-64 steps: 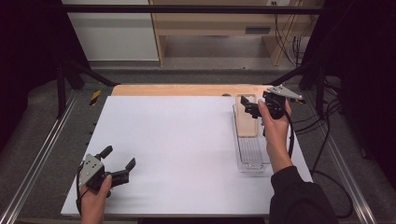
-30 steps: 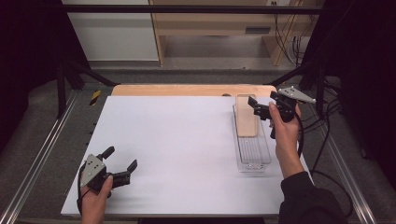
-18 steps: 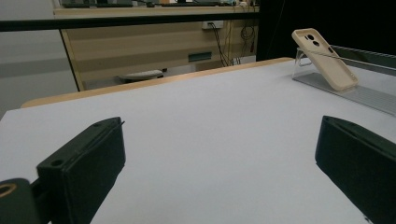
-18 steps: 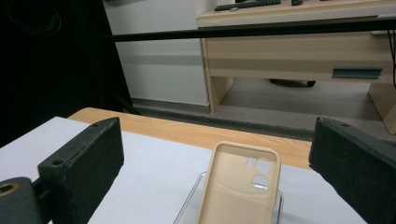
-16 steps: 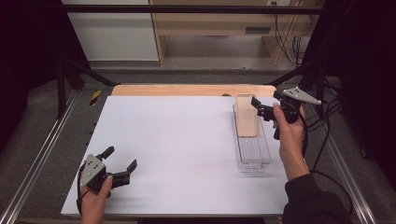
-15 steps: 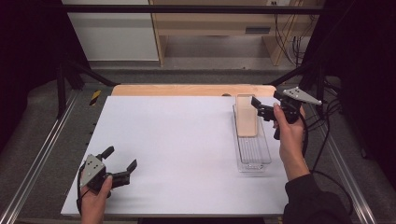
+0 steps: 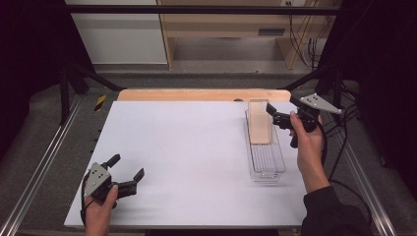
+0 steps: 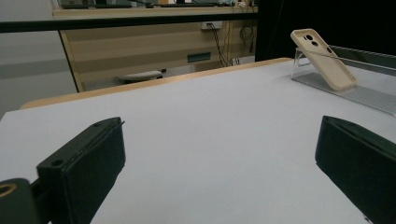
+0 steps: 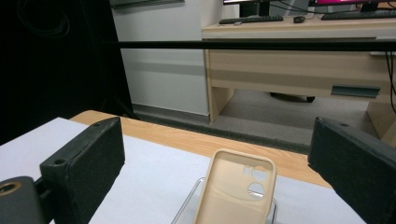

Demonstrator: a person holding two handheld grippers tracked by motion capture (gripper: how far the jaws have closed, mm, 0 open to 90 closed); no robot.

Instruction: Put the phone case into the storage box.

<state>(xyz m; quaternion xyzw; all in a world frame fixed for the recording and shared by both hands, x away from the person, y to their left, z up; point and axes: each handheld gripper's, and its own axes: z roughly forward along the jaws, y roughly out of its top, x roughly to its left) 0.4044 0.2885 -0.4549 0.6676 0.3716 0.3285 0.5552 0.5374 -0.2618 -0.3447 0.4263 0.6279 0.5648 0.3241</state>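
Near the front-left corner of the table: left gripper idle, jaws spread, nothing held. Toward the far right edge: beige phone case leaning tilted in the far end of a clear tray. Just right of it: right gripper, jaws wide apart, empty, lined up on the case. Risk, as a guess: case rests loosely, so an off-centre pinch could tip it flat or drag the light tray. No readable brand, label or text anywhere.
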